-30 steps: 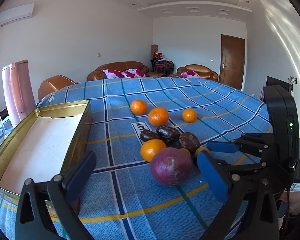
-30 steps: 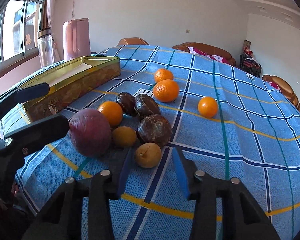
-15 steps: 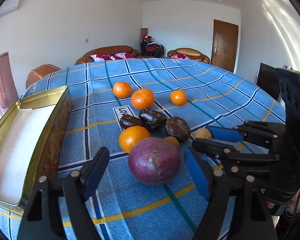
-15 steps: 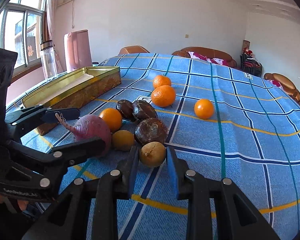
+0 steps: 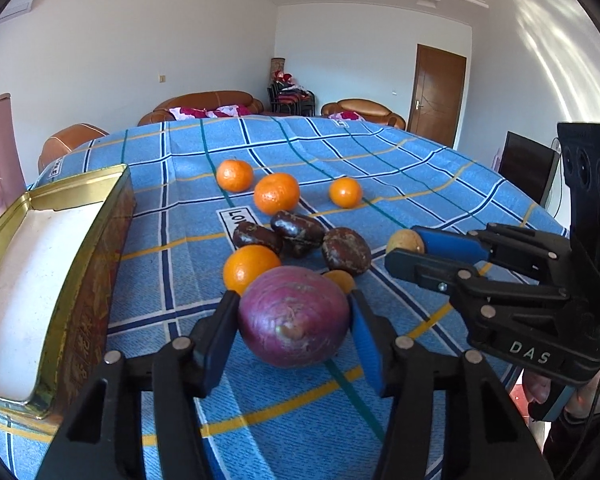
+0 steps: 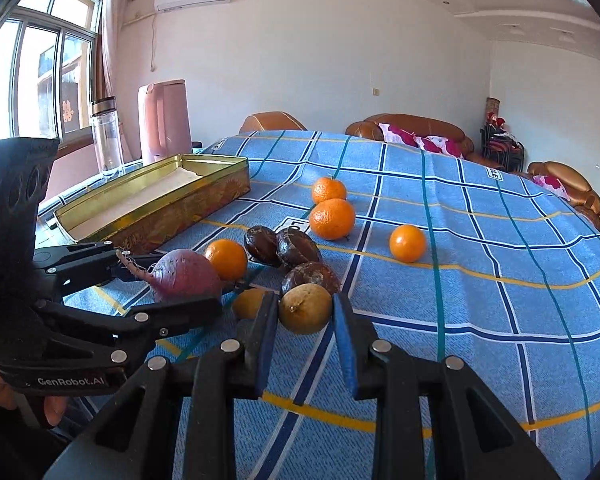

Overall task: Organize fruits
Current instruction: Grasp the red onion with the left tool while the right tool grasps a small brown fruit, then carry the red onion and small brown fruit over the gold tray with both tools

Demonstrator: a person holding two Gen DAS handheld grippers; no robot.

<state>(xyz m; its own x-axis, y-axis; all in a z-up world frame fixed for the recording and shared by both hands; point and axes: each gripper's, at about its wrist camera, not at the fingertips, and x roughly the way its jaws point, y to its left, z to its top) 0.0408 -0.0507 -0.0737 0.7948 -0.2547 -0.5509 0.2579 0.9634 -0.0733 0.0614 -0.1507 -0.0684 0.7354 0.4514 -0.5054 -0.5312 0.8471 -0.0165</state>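
We have both grippers down among the fruit on the blue checked tablecloth (image 5: 400,168). Our left gripper (image 5: 292,320) straddles the big purple bulb (image 5: 294,318), and its jaws are closing on it, the blue pads already touching its two sides; in the right wrist view the same bulb (image 6: 188,276) shows a thin root tail pointing toward the tin. Our right gripper (image 6: 305,316) is clamped on a small yellow-brown fruit (image 6: 305,308), pinched between its blue pads. A second fruit of that kind (image 6: 249,302) lies just to its left, near the bulb. Beyond them sit three dark brown wrinkled fruits (image 5: 300,236) in a tight cluster, with one orange (image 5: 250,268) touching the far side of the bulb. Three more oranges (image 5: 276,193) lie farther out on the cloth. The open gold tin (image 5: 80,184) stands at the left edge of the table.
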